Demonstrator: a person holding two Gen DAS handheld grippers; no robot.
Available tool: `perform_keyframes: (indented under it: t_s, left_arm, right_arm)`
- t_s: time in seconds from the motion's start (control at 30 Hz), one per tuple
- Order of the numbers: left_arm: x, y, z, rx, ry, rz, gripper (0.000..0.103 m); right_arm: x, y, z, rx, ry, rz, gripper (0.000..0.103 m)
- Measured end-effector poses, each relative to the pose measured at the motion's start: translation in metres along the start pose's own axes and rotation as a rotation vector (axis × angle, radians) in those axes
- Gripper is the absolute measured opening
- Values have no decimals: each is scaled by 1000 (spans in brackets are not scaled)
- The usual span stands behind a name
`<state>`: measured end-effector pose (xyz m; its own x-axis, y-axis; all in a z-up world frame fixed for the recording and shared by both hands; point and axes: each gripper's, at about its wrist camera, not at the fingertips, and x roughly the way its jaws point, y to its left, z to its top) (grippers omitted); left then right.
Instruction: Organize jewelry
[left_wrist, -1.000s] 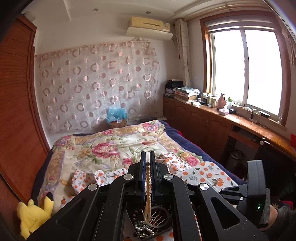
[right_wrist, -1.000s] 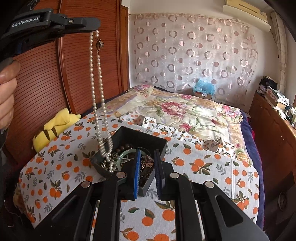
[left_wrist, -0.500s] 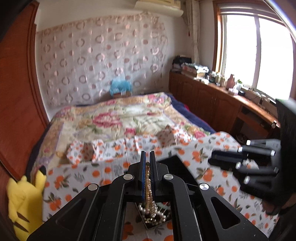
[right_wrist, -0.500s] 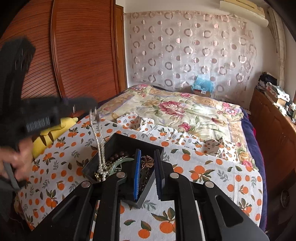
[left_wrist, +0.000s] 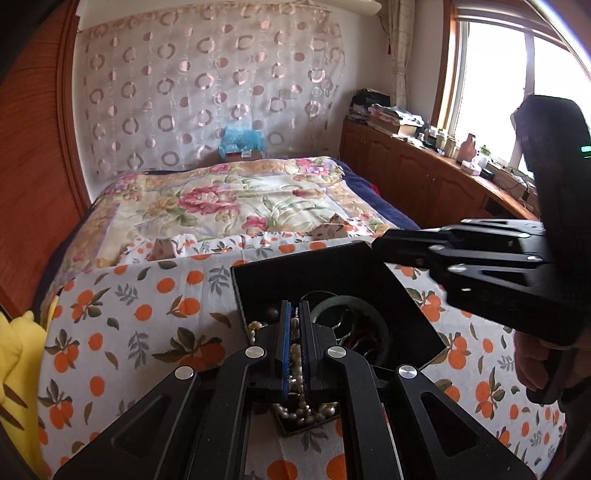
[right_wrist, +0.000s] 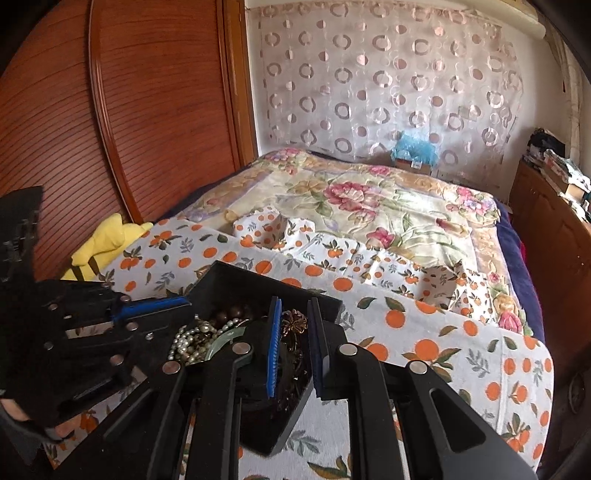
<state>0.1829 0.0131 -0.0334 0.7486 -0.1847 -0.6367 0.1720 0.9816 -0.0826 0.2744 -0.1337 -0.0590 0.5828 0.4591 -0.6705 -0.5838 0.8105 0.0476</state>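
My left gripper (left_wrist: 294, 314) is low over the near-left corner of the black tray (left_wrist: 258, 280), its jaws pressed together on the pearl necklace (left_wrist: 295, 354); the strand runs up between the blue pads (left_wrist: 284, 347), and the rest of it lies heaped in the tray just under the fingers. From my right camera the same gripper (right_wrist: 181, 303) shows at the tray's left edge, with the pearls (right_wrist: 184, 341) piled beside it. My right gripper (right_wrist: 293, 314) hangs over the tray's (right_wrist: 236, 277) other side, jaws a narrow gap apart and holding nothing, with a brown flower-shaped piece (right_wrist: 293, 321) in view between them, below the tips. A green bangle (left_wrist: 351, 306) lies just right of my left fingers. The tray sits on an orange-print cloth (left_wrist: 147, 306) spread over the bed.
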Motion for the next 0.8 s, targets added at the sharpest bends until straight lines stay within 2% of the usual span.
perform_keyframes:
  t_s: [0.1,0.2,0.3,0.37,0.4,0.5,0.57,0.63,0.8]
  left_arm:
    - [-6,5,-4,-13,-2,14,11]
    - [-16,9,-6,-26,-12,26,28]
    - [-26,11,-11,-23,-24,45,31]
    - [-33,14,-15,-29,-30,51,42]
    - [-35,15,-18,-32,-33,52,52]
    - [-43,14,-24,-23,-44,70,66]
    - [-48,13,-27,-6,-49,85,75]
    - [-53,13,-30,3,-60,96,83]
    - [-66,14,-36,-1,-71,98,94]
  right_arm:
    - [11,-1,1,-1,15,-7,16]
    - [14,0,2,1,16,-5,16]
    - [16,3,3,-2,11,-4,16]
    - [16,5,2,-9,10,-8,16]
    - [17,6,1,-13,10,-11,16]
    - [17,6,0,-13,7,-24,17]
    - [16,5,-1,-1,-5,-28,27]
    - [16,3,-2,10,-9,-26,32]
    - [10,0,-6,21,-22,-26,33]
